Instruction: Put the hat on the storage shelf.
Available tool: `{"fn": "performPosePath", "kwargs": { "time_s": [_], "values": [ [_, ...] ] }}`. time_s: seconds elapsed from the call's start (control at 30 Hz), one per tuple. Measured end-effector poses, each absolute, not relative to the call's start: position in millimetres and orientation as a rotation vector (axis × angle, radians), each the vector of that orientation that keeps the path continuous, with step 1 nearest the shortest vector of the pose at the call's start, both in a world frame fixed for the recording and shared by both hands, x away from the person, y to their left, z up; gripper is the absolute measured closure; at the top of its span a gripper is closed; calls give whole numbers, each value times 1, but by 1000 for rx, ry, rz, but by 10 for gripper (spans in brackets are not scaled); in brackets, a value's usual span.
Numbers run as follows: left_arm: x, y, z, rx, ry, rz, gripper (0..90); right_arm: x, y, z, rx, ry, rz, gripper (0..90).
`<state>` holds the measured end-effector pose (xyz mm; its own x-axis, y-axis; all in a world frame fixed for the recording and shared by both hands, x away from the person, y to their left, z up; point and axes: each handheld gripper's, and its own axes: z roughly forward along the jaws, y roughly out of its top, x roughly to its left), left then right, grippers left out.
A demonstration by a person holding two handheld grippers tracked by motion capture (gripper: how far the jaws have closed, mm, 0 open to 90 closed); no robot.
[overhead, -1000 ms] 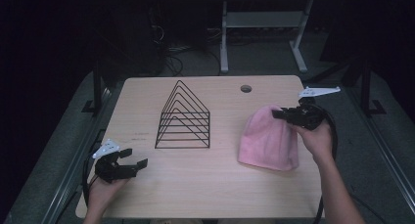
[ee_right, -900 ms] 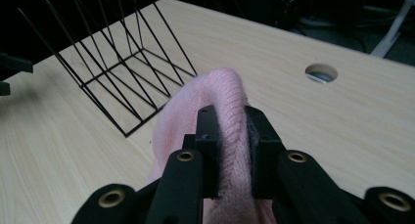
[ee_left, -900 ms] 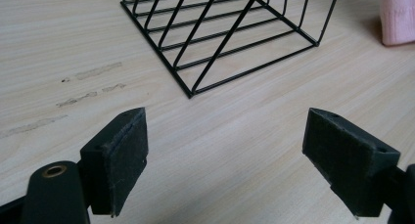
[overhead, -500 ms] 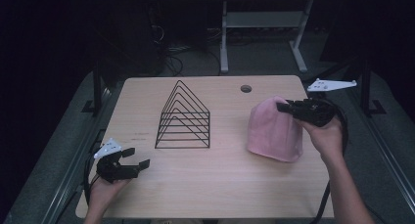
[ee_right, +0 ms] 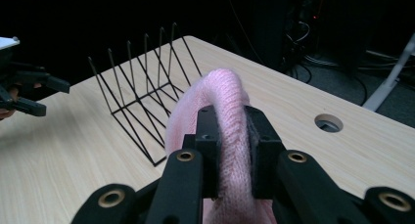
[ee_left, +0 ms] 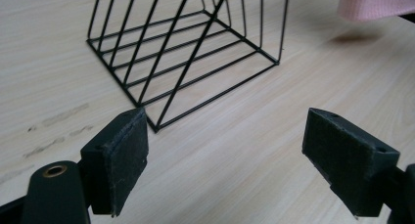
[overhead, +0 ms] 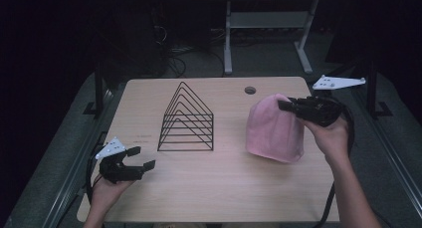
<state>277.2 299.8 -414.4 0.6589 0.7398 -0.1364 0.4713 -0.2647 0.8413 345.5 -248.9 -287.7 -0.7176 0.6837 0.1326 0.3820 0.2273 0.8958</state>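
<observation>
A pink knitted hat (overhead: pixel 273 131) hangs over the right part of the table, and my right gripper (overhead: pixel 289 106) is shut on its upper edge. From the right gripper view, the pink hat (ee_right: pixel 230 106) is pinched between the two black pads (ee_right: pixel 259 150). A black wire rack (overhead: pixel 186 119) of triangular frames stands at the table's middle. My left gripper (overhead: pixel 141 158) rests open near the front left corner, with nothing between its pads (ee_left: pixel 120 160). The left gripper view looks past them at the rack (ee_left: pixel 195 53) and a corner of the hat (ee_left: pixel 377 1).
The wooden table (overhead: pixel 209 193) has a round cable hole (overhead: pixel 250 90) near its far edge. A white desk frame (overhead: pixel 268 29) and cables stand on the dark floor behind. Bare tabletop lies between the rack and the front edge.
My right gripper has lifted the pink hat up off the table and shifted slightly right; the hat now hangs from it. The left gripper has stayed in place.
</observation>
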Motion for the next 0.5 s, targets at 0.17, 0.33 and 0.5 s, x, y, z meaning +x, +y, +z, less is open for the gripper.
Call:
{"fn": "performPosePath", "kwargs": {
  "time_s": [0.17, 0.33, 0.5],
  "values": [
    [277, 296, -408, 1917, 924, 343, 167, 346, -245, -283, 988, 2221, 1507, 783],
    [276, 293, -398, 1925, 888, 337, 167, 348, -242, -274, 971, 2219, 1525, 783],
    [276, 293, -390, 1918, 869, 327, 167, 349, -236, -265, 949, 2216, 1552, 783]
  ]
}}
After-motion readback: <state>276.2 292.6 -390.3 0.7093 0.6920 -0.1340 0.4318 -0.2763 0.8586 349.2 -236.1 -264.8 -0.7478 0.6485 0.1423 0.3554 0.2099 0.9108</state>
